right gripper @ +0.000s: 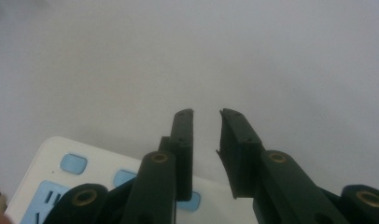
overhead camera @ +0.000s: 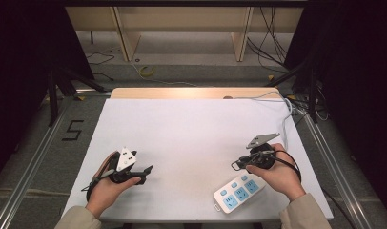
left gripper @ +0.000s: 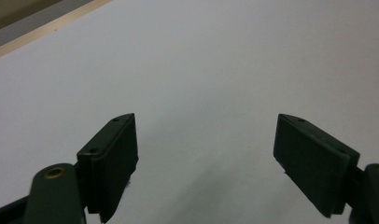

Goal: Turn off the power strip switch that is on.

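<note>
White rectangular plastic power strip with pale blue sockets and buttons (overhead camera: 239, 192) lies flat on the white table sheet (overhead camera: 191, 133), near the table's front edge, on the person's right side. It sits angled, one end toward the right hand. Nothing is plugged into the sockets I can see; they look empty.

Right gripper (overhead camera: 235, 165): held in the right hand (overhead camera: 272, 171), just above and beside the strip's far end, pointing toward the table's middle. In the right gripper view its jaws stand a narrow gap apart, nothing between them, pads on nothing. The strip (right gripper: 85, 182) shows under and behind the jaws at lower left, blue buttons visible. Can't tell whether the gripper body touches the strip.

Left gripper (overhead camera: 147, 171): held in the left hand (overhead camera: 108, 188), on the left side of the sheet, well apart from the strip. In the left gripper view its jaws are spread wide with bare white sheet (left gripper: 201, 84) between them.

Wooden table edge (overhead camera: 191, 93) shows beyond the sheet. No containers on the table.
</note>
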A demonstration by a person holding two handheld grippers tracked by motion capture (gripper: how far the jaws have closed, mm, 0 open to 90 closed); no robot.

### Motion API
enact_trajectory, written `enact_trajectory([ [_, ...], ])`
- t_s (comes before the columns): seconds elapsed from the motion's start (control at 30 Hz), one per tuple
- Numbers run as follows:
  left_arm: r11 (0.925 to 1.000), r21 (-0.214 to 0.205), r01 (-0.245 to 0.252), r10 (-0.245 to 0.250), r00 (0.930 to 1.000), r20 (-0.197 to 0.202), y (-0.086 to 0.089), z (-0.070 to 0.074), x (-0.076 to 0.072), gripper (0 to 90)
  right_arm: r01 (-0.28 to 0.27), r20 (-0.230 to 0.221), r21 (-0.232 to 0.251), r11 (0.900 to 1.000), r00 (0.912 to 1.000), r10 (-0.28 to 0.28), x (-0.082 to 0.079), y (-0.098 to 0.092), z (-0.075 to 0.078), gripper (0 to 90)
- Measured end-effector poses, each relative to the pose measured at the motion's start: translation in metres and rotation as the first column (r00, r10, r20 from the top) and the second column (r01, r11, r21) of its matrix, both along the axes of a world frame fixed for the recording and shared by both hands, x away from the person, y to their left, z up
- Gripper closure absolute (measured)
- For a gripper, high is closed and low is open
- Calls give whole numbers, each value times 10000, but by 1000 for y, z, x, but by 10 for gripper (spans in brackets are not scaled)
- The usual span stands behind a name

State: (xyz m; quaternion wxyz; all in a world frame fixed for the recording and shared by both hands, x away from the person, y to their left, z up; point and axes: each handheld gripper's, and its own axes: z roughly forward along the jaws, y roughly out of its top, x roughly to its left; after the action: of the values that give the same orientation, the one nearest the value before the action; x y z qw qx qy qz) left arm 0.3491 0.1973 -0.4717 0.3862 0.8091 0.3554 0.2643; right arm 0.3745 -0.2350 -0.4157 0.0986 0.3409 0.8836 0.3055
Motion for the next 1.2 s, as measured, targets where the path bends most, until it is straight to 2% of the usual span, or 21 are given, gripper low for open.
enact_trajectory([
  [0.1, 10000, -10, -1, 1, 10000, 12, 0, 0, 0, 217, -55, 313, 357, 9993, 9995, 44, -1, -2, 1, 701],
  [0.33, 10000, 10, 2, -2, 10000, 19, 0, 0, 0, 217, -142, 873, 722, 9973, 9962, 78, -3, -9, -1, 609],
  [0.47, 10000, 16, -7, 7, 10000, 17, 1, 0, 0, 217, -398, 1338, 1041, 9938, 9907, 257, -4, -11, -2, 533],
  [0.6, 10000, -11, 10, -10, 10000, -9, 0, 0, 0, 216, -454, 1806, 1356, 9897, 9833, 204, -6, -16, -3, 492],
  [0.7, 10000, -12, 15, -15, 10000, -11, 0, 0, 0, 215, -541, 2121, 1422, 9884, 9770, 229, -6, -18, -3, 465],
  [0.83, 10000, -1, 16, -16, 10000, -23, 0, 0, 0, 215, -561, 2172, 1631, 9850, 9759, 196, -7, -21, -4, 445],
  [1.2, 10000, 16, 27, -27, 10000, -76, 1, -1, -1, 214, -186, 2563, 2108, 9774, 9659, -369, -13, -31, -12, 365],
])
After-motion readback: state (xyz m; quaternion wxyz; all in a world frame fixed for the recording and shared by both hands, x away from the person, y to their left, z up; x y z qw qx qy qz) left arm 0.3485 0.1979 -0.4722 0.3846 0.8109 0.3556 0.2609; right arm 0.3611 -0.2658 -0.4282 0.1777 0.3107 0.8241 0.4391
